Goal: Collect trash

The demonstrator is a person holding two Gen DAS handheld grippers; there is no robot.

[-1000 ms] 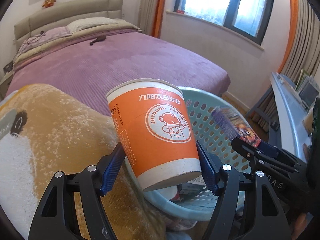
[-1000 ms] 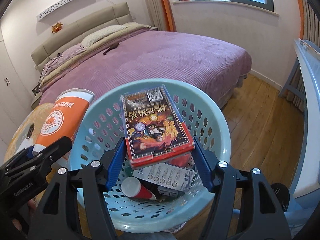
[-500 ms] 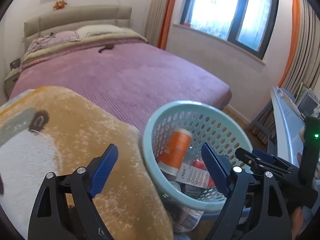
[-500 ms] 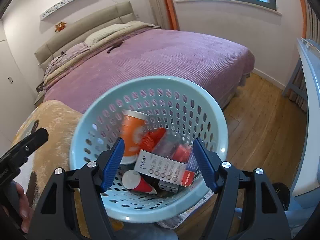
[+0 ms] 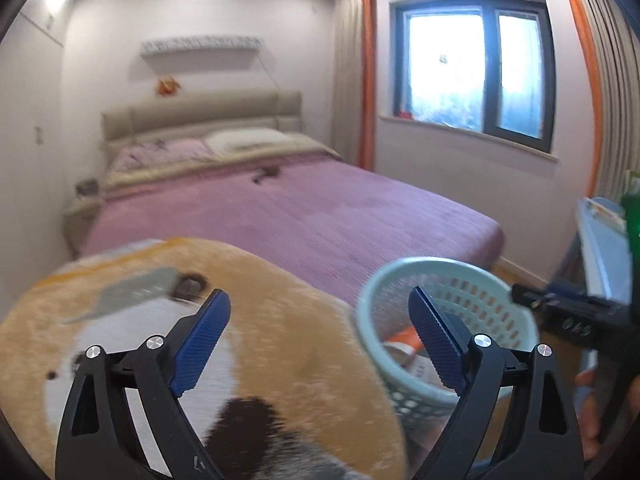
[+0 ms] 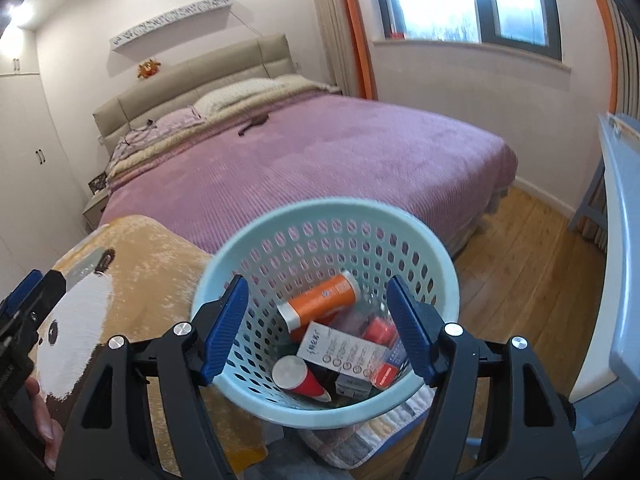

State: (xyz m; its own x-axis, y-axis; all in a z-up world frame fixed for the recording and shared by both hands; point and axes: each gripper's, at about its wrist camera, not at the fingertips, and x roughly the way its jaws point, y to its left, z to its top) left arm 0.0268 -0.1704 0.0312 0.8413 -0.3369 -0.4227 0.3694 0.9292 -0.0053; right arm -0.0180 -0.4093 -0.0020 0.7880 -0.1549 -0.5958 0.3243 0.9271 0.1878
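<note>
Lying in the far part of the basket (image 6: 448, 276), orange cup (image 6: 322, 300) shows whole only from right wrist; left gripper (image 5: 320, 336) and right gripper (image 6: 316, 320) jaws opening, empty.

We are seeing the whole left wrist view smeared by motion blur, so the pale blue perforated plastic basket (image 5: 448, 280) and the fluffy tan, white and brown plush blanket (image 5: 280, 320) are losing their detail. The print on the white cardboard box (image 6: 340, 350) is staying too small to read. The small dark object on the purple bedspread (image 6: 253, 124) is too small to identify. The grey-blue desk (image 6: 624, 240) is running off the right edge.
</note>
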